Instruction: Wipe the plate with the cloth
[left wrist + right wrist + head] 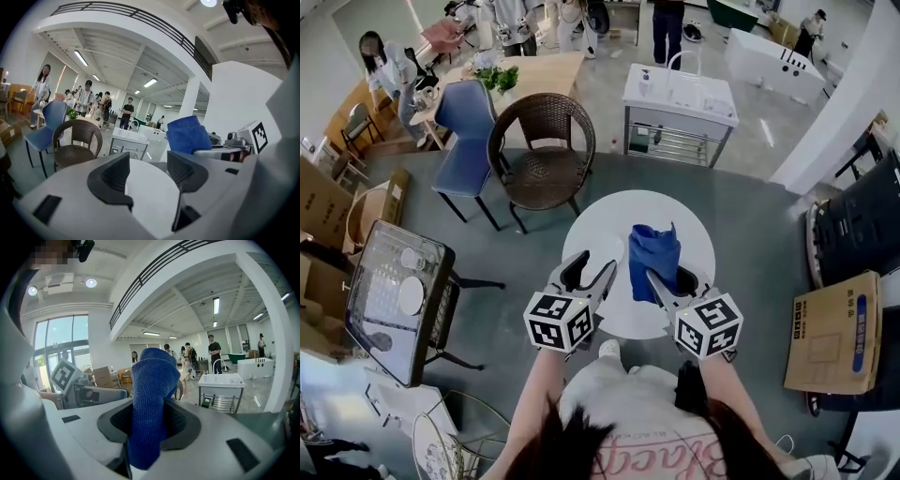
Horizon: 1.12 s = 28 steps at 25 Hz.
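Cloth (152, 404), blue, stands upright, pinched between jaws of right gripper (668, 281), above white round table (698, 234). Left gripper (592, 269) just beside cloth, jaws apart, nothing between. Pink script on shirt (656, 459) and label on cardboard box (832, 333): unreadable.

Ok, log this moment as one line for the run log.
left gripper: open, empty | right gripper: shut on blue cloth, cloth upright | both over round white table
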Motion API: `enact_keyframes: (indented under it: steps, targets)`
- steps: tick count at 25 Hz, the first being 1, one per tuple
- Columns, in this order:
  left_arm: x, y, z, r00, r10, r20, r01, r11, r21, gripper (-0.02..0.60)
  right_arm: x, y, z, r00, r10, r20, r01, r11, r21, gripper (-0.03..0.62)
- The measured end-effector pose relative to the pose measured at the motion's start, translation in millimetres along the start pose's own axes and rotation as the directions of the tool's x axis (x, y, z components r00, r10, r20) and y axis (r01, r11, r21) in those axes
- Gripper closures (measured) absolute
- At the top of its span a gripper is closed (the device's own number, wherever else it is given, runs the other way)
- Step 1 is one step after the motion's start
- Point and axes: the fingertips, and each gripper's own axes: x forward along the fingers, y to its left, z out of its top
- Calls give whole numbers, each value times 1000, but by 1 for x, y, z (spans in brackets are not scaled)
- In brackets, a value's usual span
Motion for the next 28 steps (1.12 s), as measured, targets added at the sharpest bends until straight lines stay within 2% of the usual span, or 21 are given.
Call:
enact_keyframes:
  steps: [3,5,11,17,24,28]
  targets:
    - [15,13,-1,999,-28,-25,27,998,-50,294,15,-9,-1,1000,-11,-11,12,1000,13,462]
    - [22,21,-3,999,-23,-39,20,997,-73,290,21,-16,-2,1000,-23,-17,23,999,26,462]
    - [32,51,-20,994,59,-96,-73,987,-142,290,33,-35,-10,998,-29,-59,33,998,58,462]
    - [37,77,-48,980,127,-155,-158,966,-205,291,51,-45,-20,992,19,-129,-15,999,35,462]
    - [35,116,-103,957,176,-231,-245,916,-319,304,79,-46,-40,980,61,-192,-58,998,18,462]
    - [39,142,-139,938,184,-292,-296,864,-407,308,92,-39,-60,968,82,-235,-76,996,36,462]
